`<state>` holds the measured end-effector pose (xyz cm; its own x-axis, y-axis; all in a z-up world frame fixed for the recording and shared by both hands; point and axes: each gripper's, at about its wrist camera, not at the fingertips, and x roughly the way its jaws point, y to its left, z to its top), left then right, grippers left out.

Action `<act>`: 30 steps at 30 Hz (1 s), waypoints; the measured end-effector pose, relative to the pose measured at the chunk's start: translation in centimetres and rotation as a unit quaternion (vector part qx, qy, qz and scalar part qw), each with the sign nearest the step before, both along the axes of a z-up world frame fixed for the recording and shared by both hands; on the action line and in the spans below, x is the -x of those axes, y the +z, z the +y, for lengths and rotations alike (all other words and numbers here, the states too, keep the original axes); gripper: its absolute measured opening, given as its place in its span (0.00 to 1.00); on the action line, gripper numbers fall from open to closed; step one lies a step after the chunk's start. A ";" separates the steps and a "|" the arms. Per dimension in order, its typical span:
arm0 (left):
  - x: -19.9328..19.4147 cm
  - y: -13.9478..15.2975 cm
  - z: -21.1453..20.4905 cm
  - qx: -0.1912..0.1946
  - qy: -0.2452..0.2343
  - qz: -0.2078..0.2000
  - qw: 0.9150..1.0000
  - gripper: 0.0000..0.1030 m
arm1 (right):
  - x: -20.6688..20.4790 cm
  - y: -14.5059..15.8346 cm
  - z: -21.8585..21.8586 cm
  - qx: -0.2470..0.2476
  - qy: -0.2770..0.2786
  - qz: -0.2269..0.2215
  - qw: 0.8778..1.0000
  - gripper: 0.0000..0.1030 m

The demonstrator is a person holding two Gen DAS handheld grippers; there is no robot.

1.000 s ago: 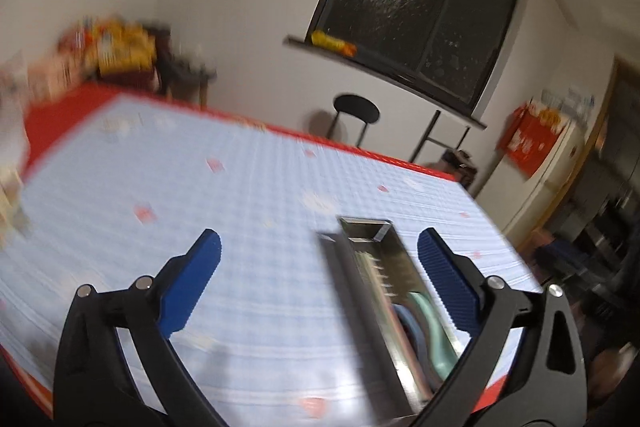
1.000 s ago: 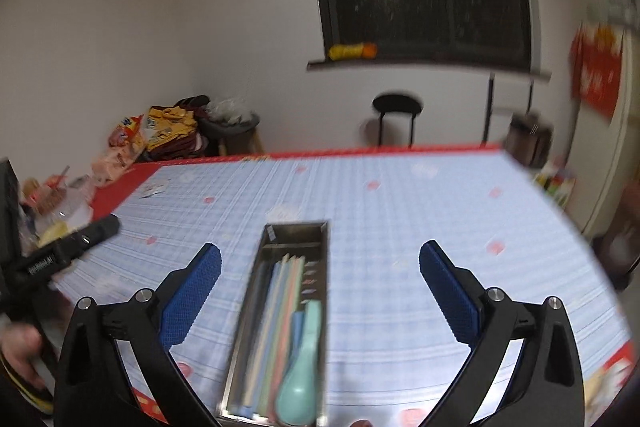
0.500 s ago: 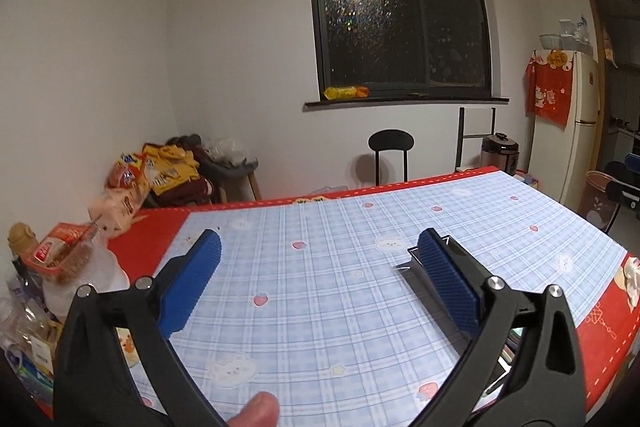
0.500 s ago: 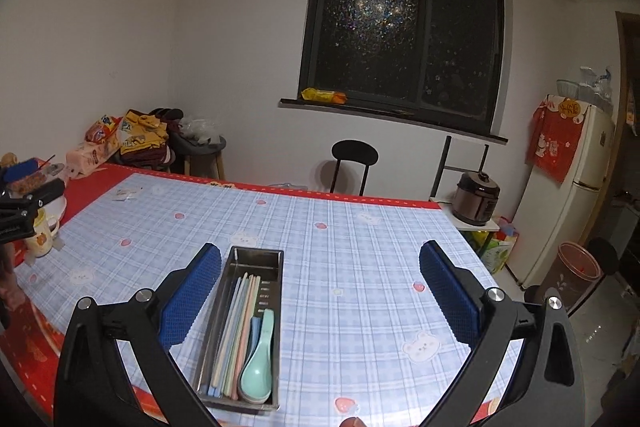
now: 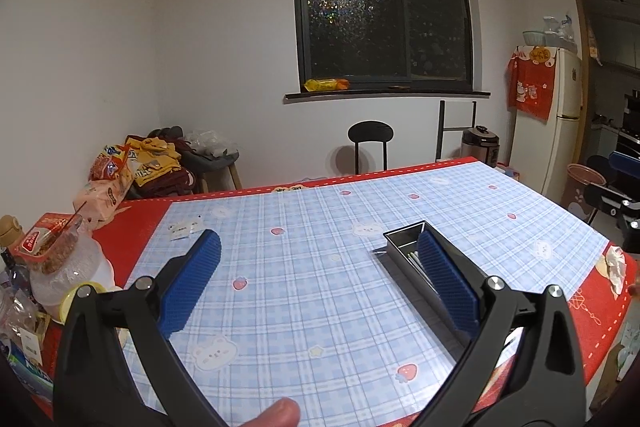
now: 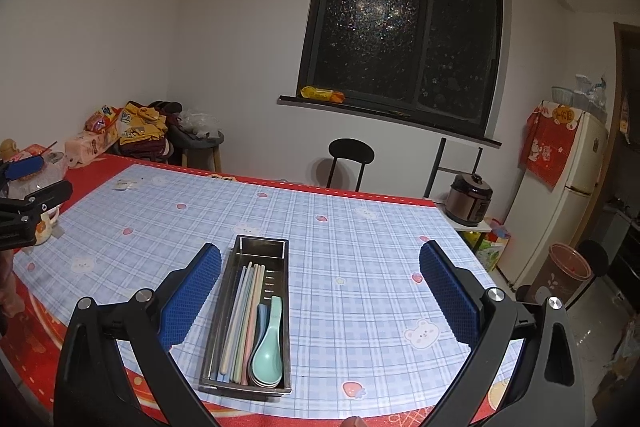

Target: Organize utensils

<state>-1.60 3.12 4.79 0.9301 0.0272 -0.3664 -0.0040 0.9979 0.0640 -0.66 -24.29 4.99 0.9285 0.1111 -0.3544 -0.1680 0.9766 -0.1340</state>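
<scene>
A steel utensil tray (image 6: 264, 251) lies lengthwise near the table's front edge in the right wrist view. Inside it lie several pastel chopsticks (image 6: 242, 319) and stacked spoons, a mint green spoon (image 6: 269, 351) on top. My right gripper (image 6: 320, 299) stands open above the table, the tray beside its left finger, nothing held. In the left wrist view the tray (image 5: 400, 241) is partly hidden behind my right blue pad. My left gripper (image 5: 318, 281) is open and empty over the blue checked tablecloth (image 5: 312, 267).
Snack bags and jars (image 5: 52, 255) crowd the table's left end. A black stool (image 6: 351, 153), a rice cooker (image 6: 469, 199) and a fridge (image 6: 568, 187) stand beyond the far and right edges. A fingertip (image 5: 276, 413) shows at the bottom of the left wrist view.
Both grippers have pulled back and lifted, so more of the table and room shows. The tray stays in place with the utensils in it. Both grippers stay open.
</scene>
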 end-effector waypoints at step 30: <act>-0.5 -0.8 -2.5 -0.023 -0.022 0.009 0.999 0.94 | -0.9 -0.7 -0.7 -0.007 -0.032 0.008 0.999 0.94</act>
